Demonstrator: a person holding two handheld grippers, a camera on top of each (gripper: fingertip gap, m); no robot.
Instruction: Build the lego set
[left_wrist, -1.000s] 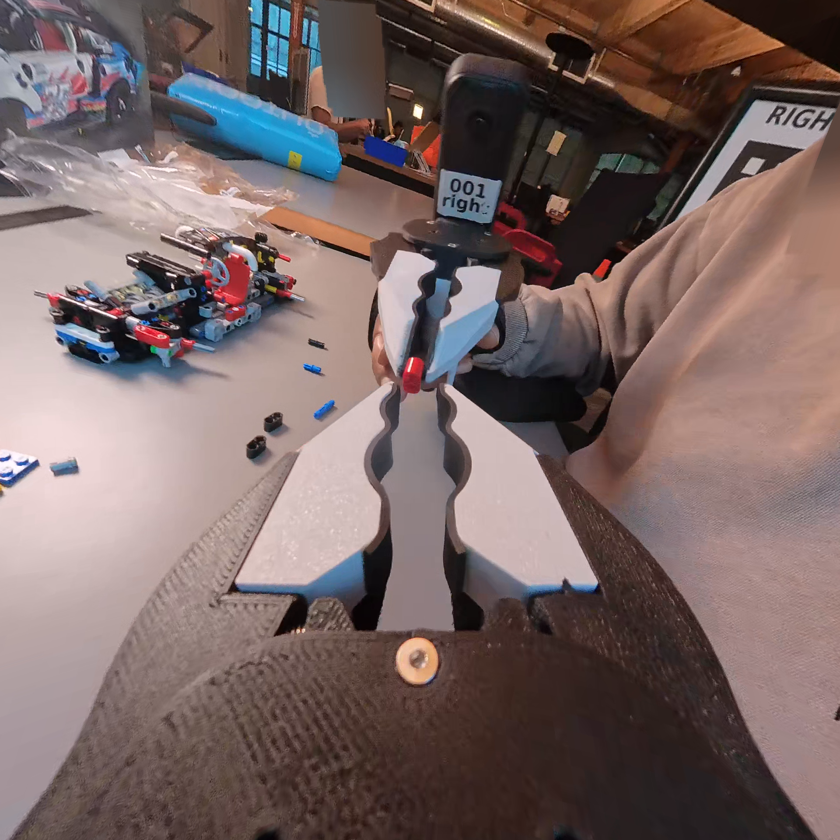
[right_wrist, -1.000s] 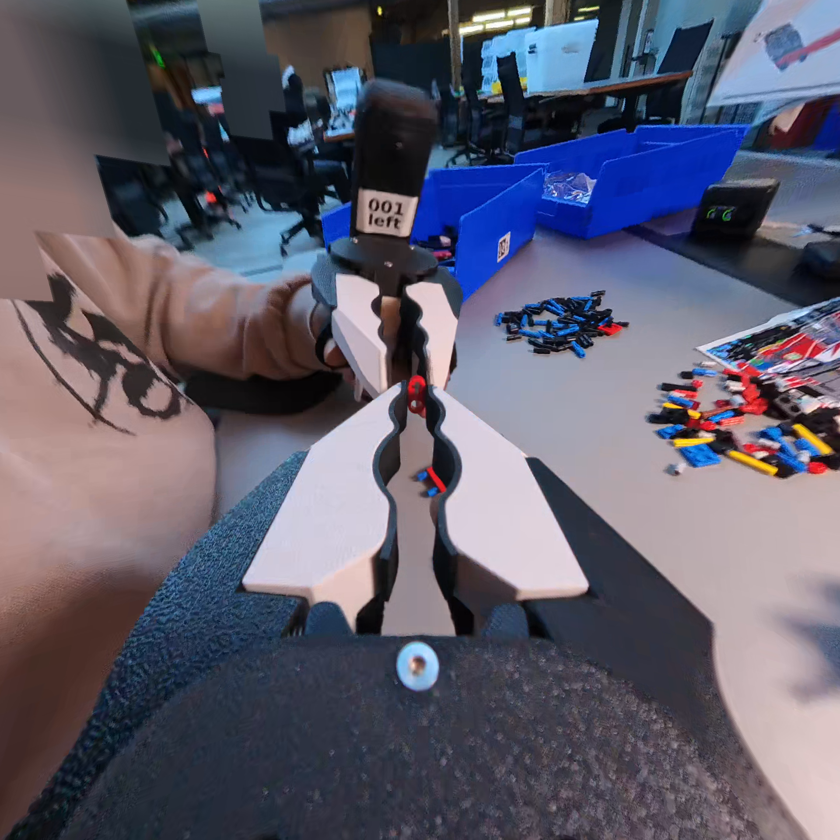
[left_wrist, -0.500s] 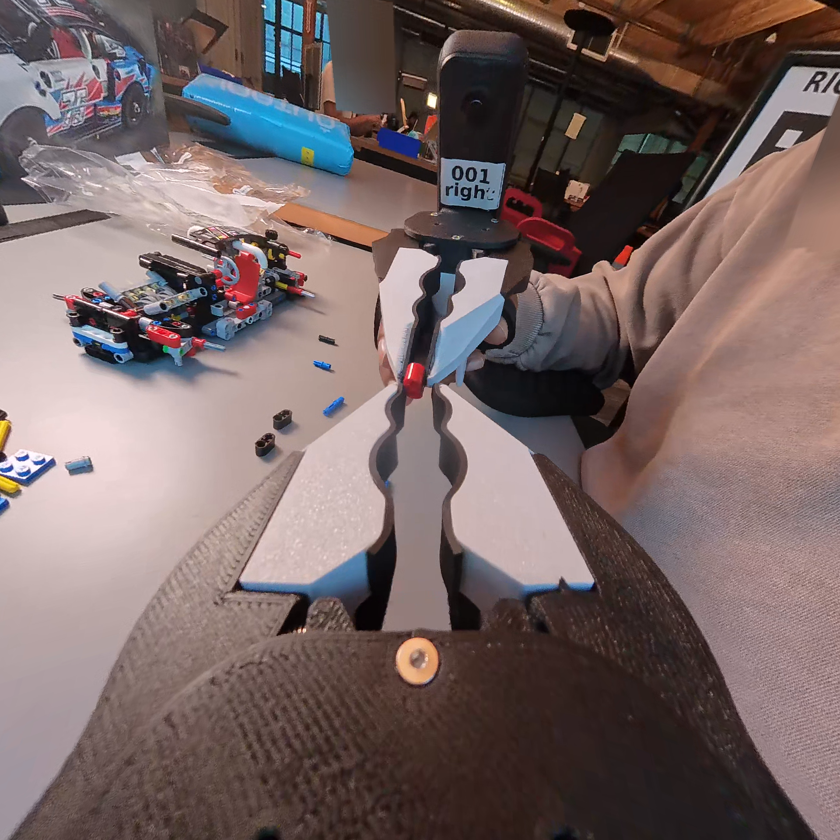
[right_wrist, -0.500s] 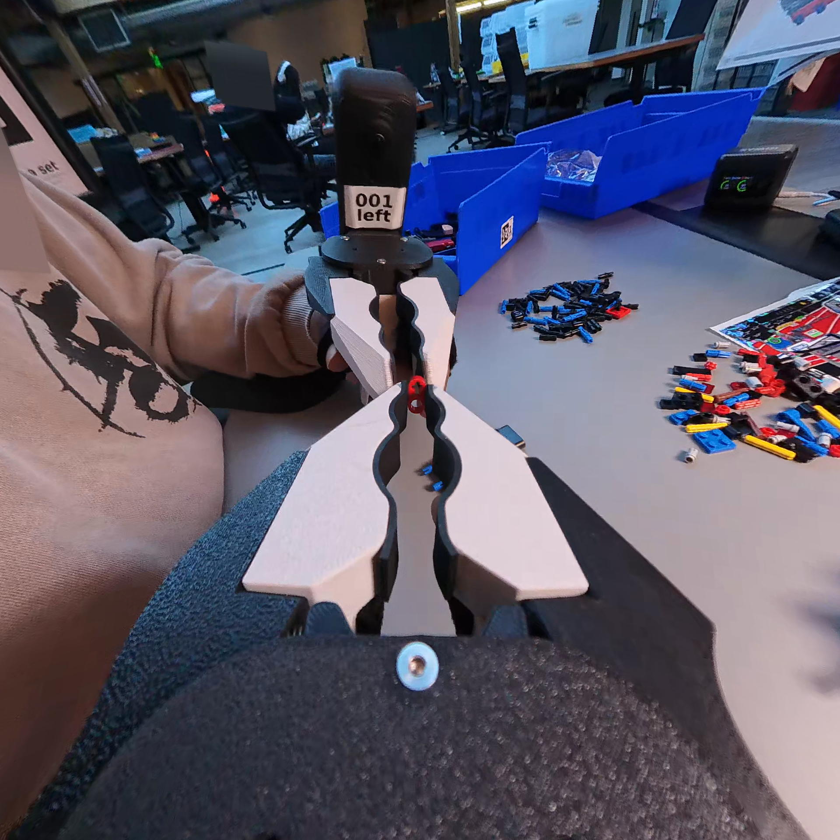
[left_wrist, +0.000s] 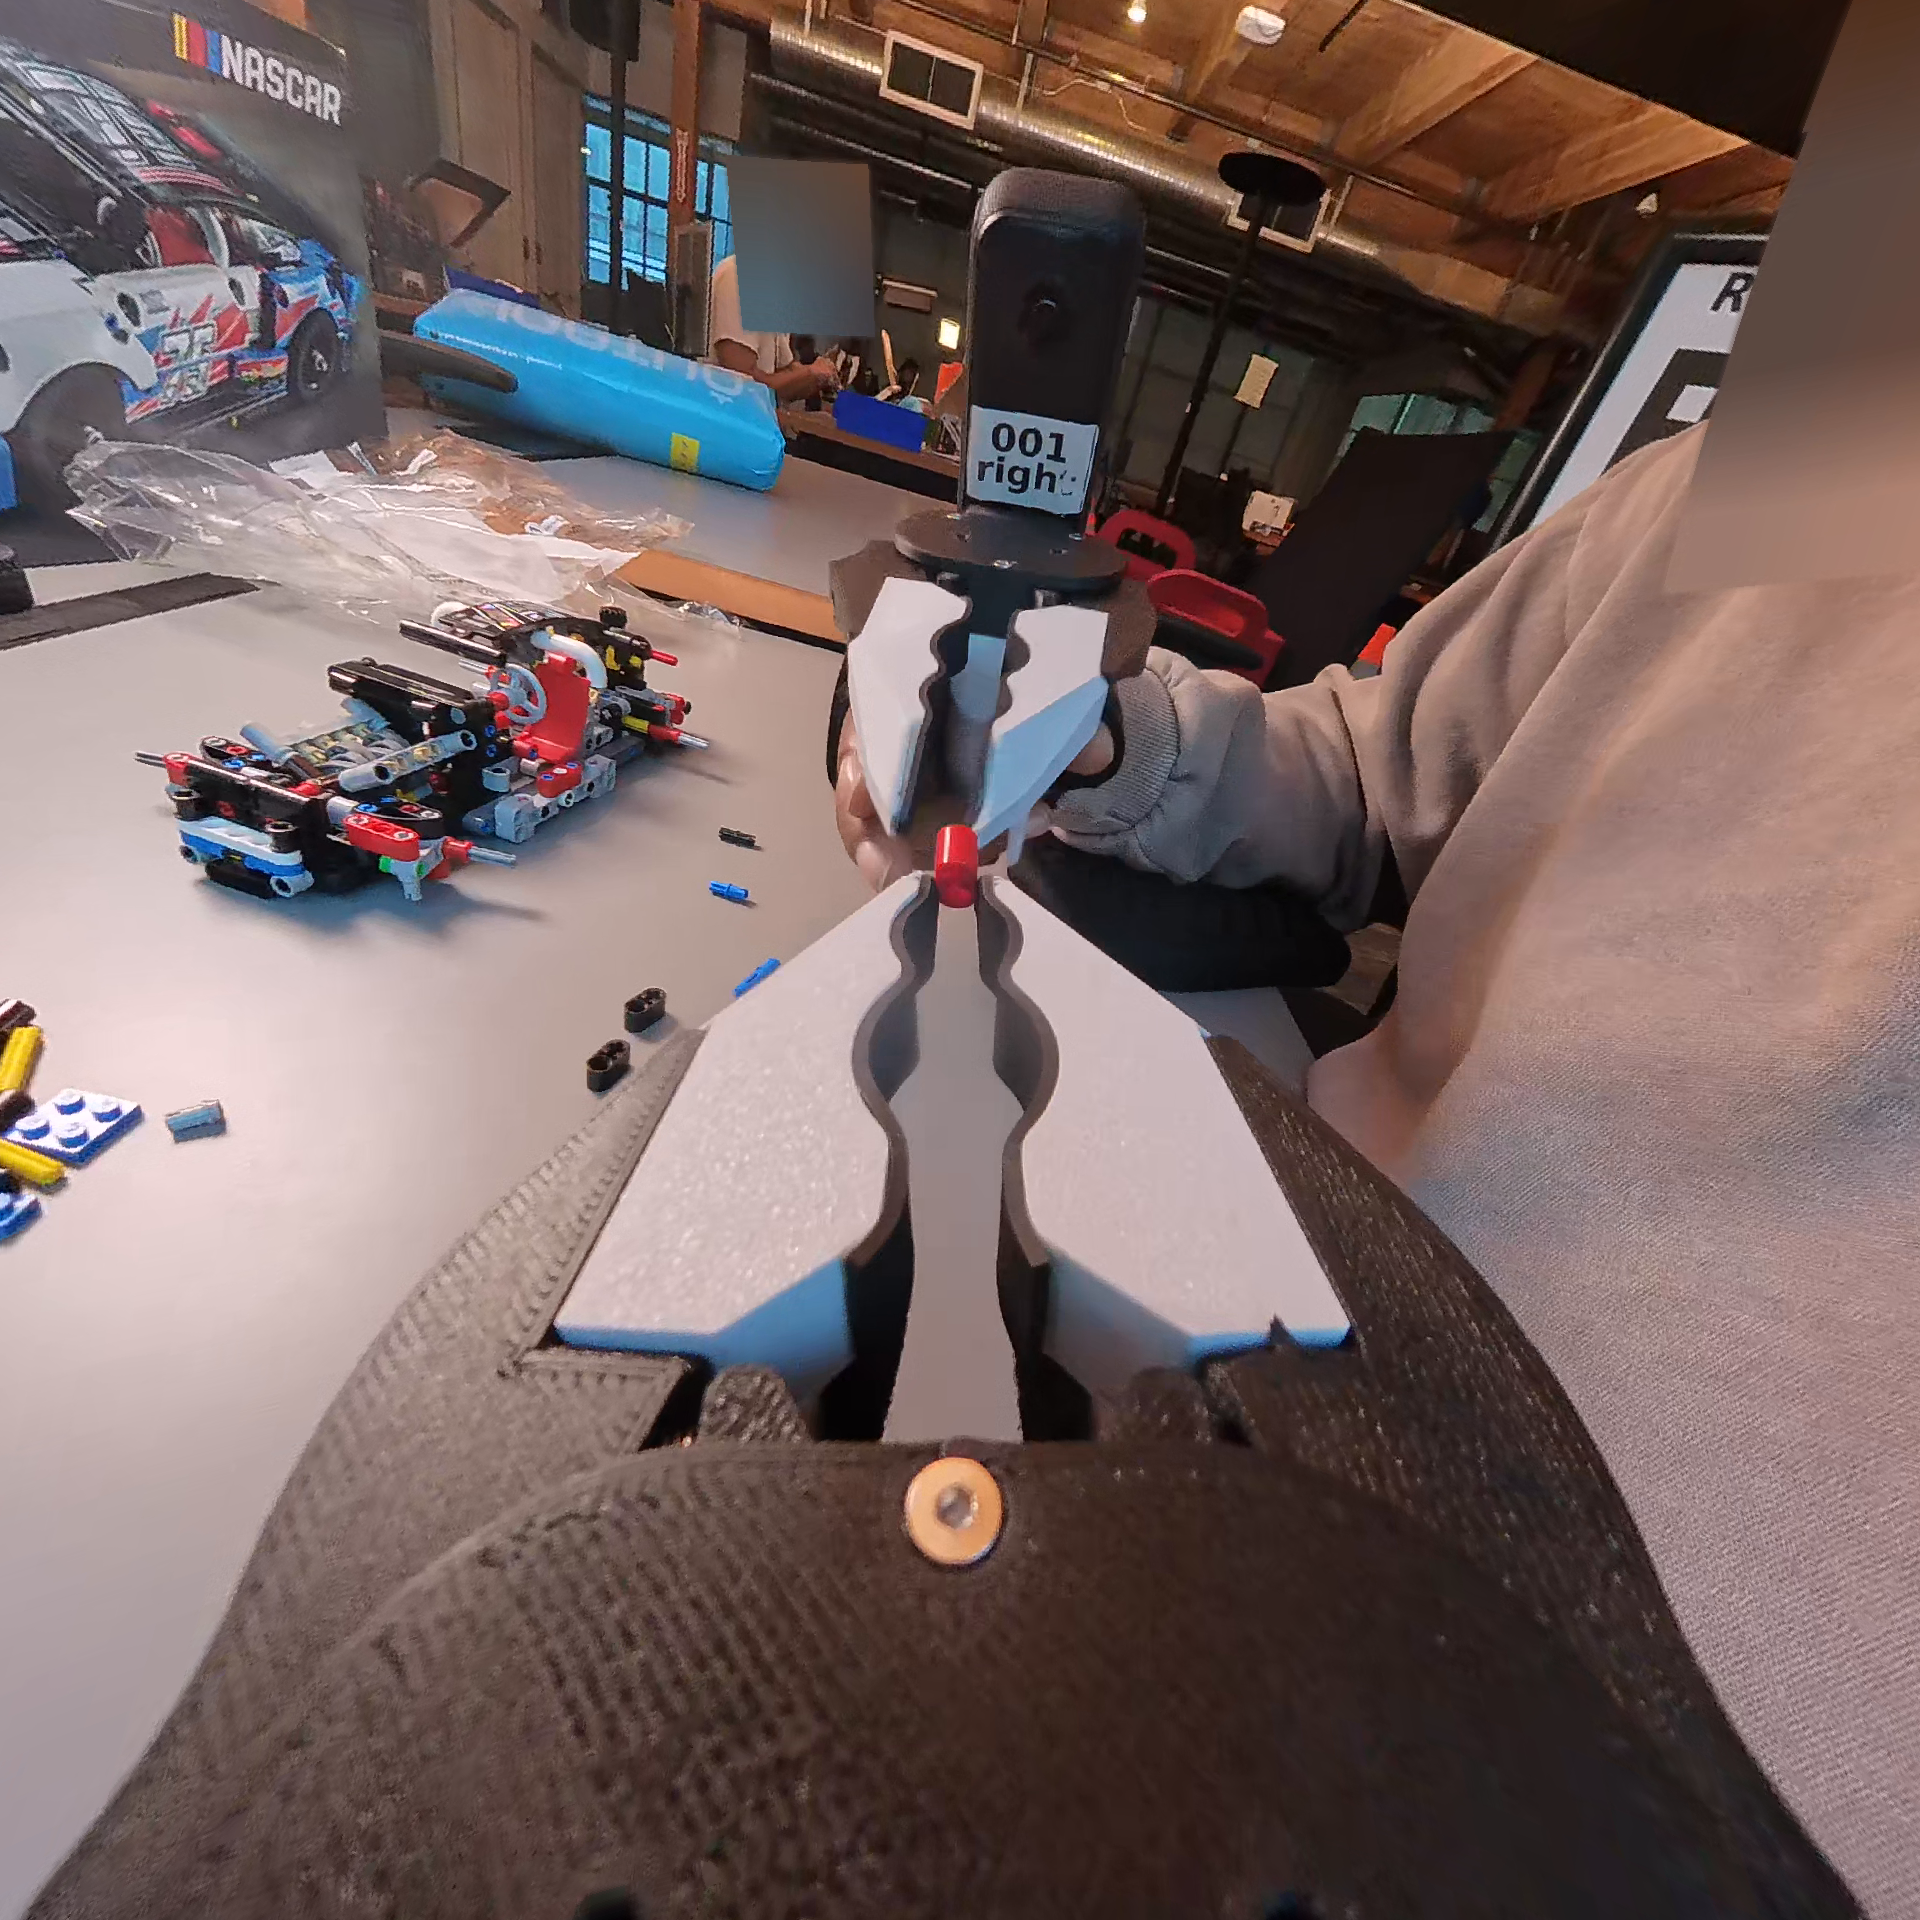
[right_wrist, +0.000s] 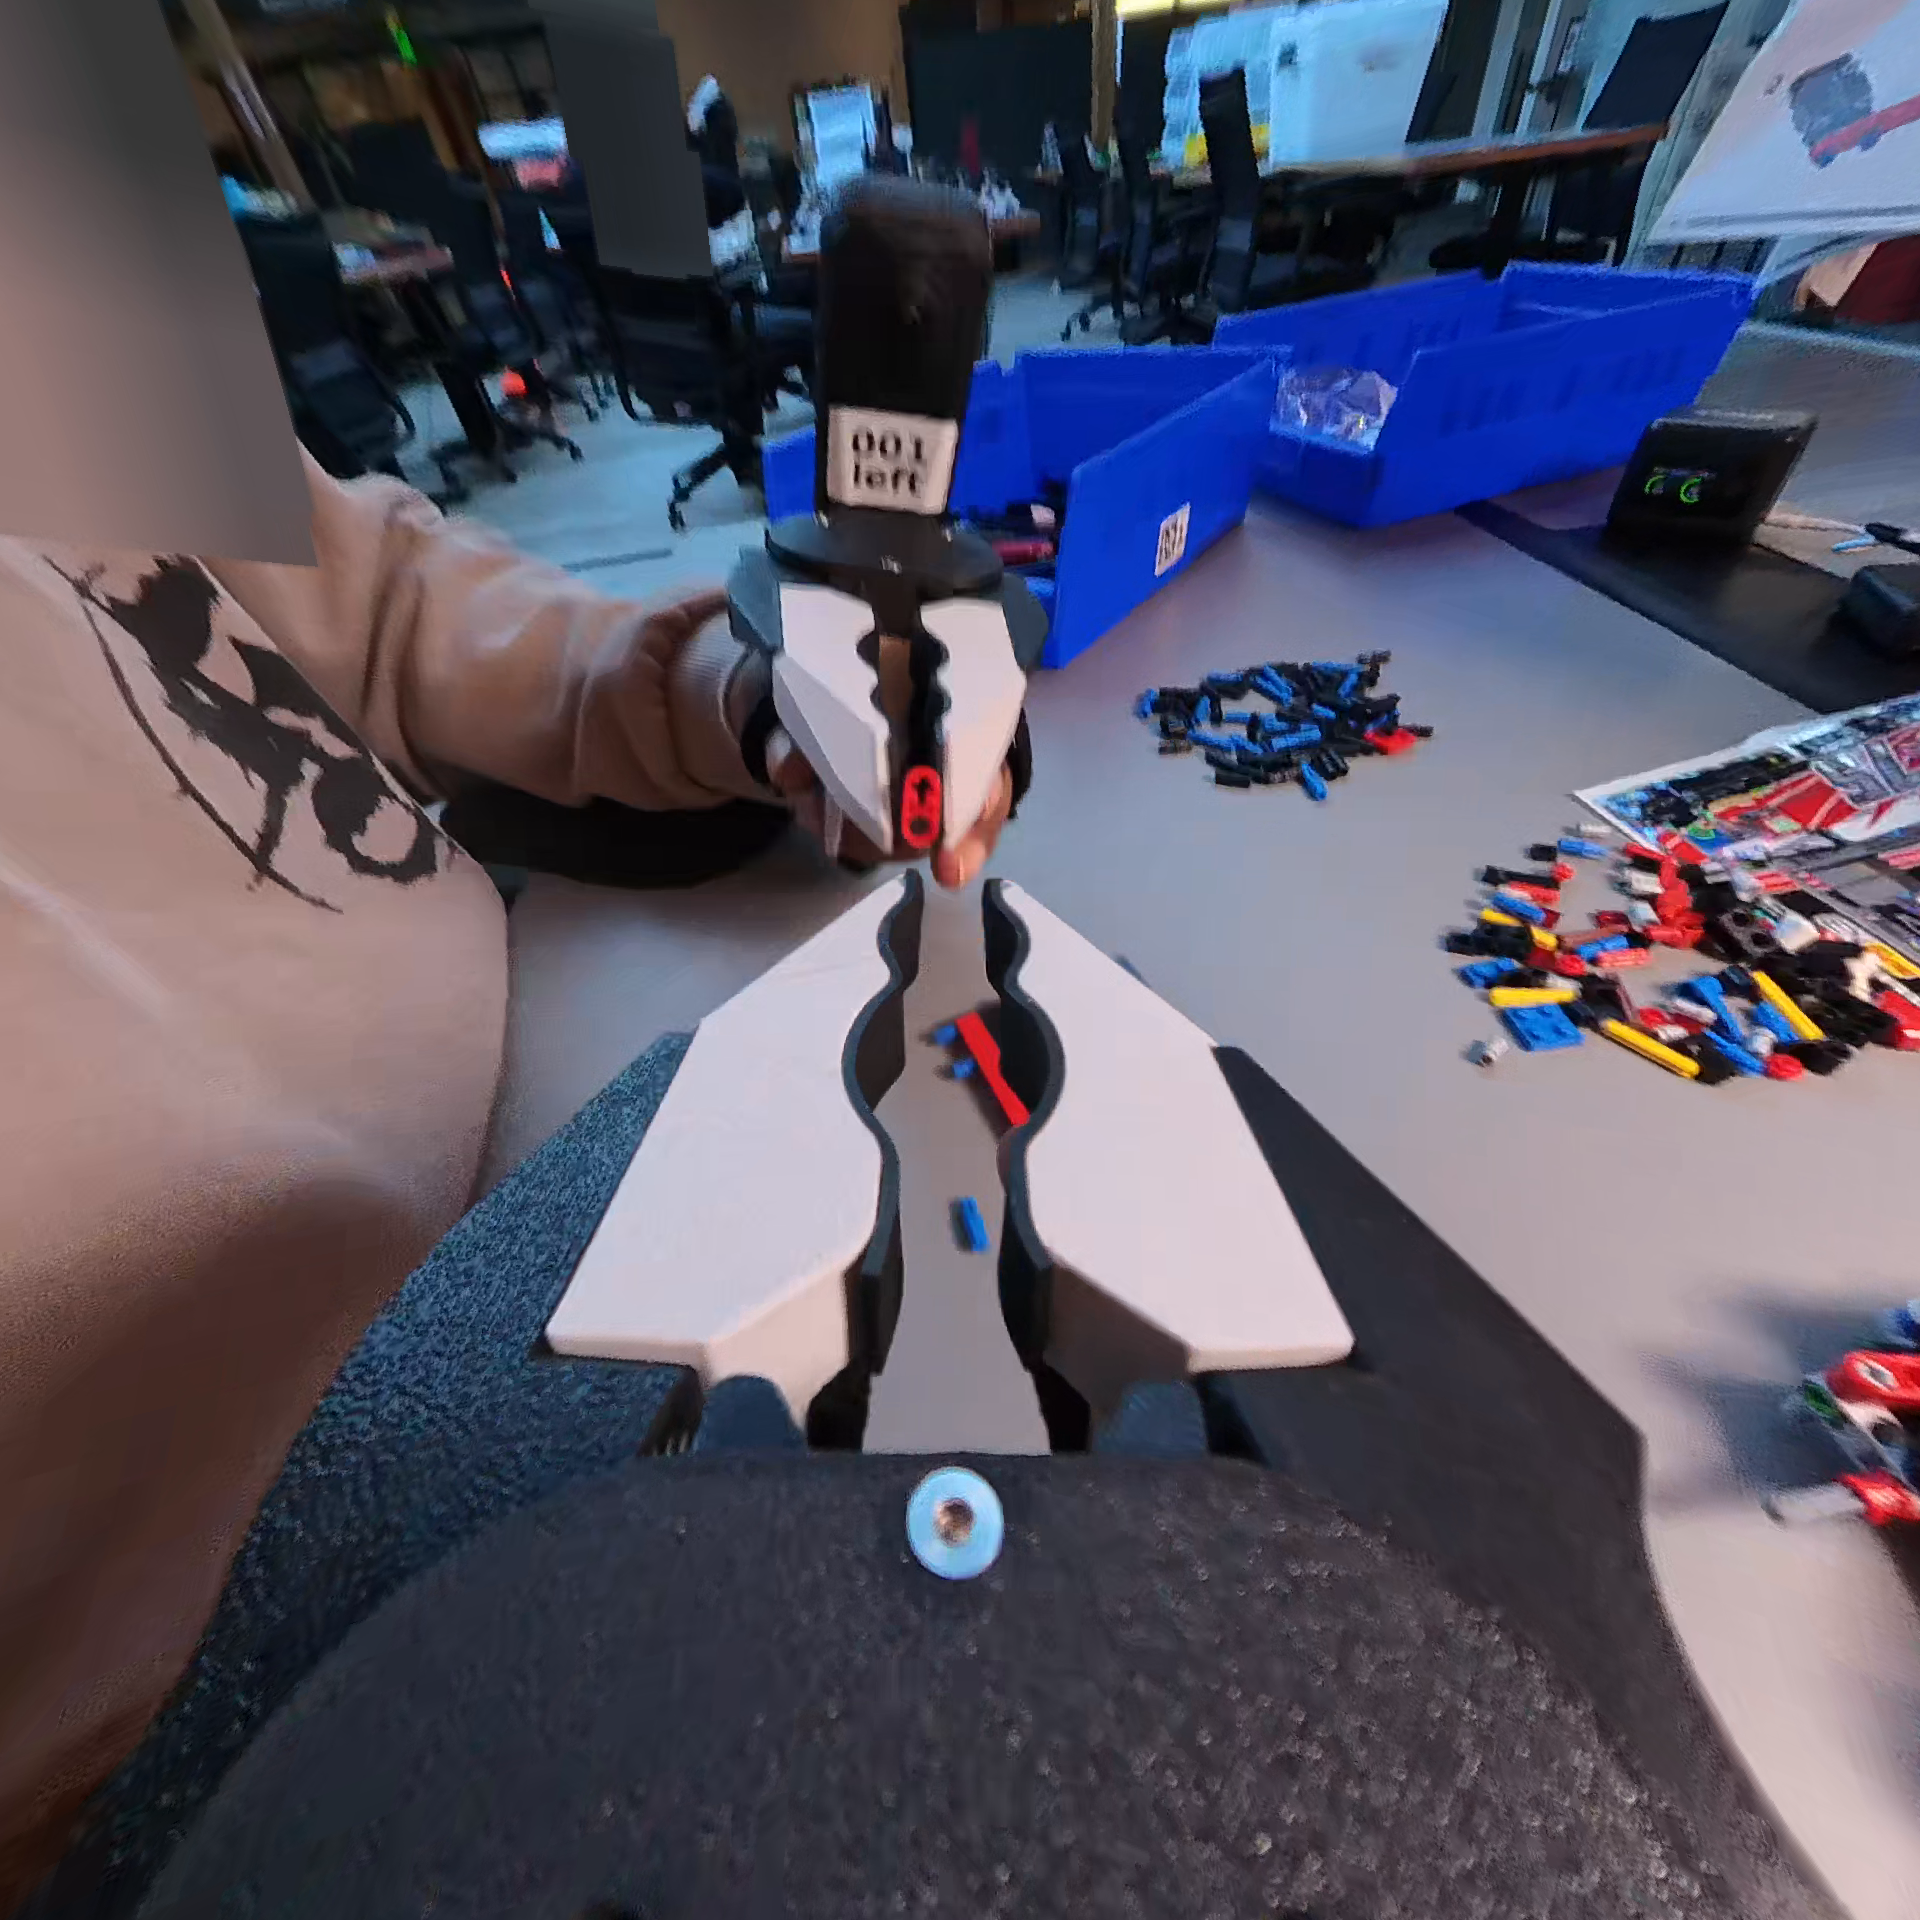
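Note:
A small red Lego connector (left_wrist: 954, 857) sits clamped between the tips of my left gripper (left_wrist: 954, 888). In the right wrist view the same red connector (right_wrist: 920, 800) shows in the left gripper (right_wrist: 914, 831), held above the grey table (right_wrist: 1299, 1143). My right gripper (right_wrist: 951, 883) is open and empty, its tips just short of the connector. It faces the left gripper tip to tip in the left wrist view (left_wrist: 945, 826). The partly built Lego car chassis (left_wrist: 416, 748) rests on the table, far left.
A red beam (right_wrist: 987, 1070) and blue pins (right_wrist: 966, 1221) lie under the right gripper. A pile of black and blue pins (right_wrist: 1278, 717), a mixed parts pile (right_wrist: 1683, 977), a booklet (right_wrist: 1766, 779) and blue bins (right_wrist: 1351, 416) lie right. Two black connectors (left_wrist: 644, 1008) and plastic bags (left_wrist: 312, 520) lie left. Left and right tips are no more than a few centimetres apart.
The red connector passed from the right gripper to the left one. The right gripper opened and drew back a little; the left gripper shut on the connector.

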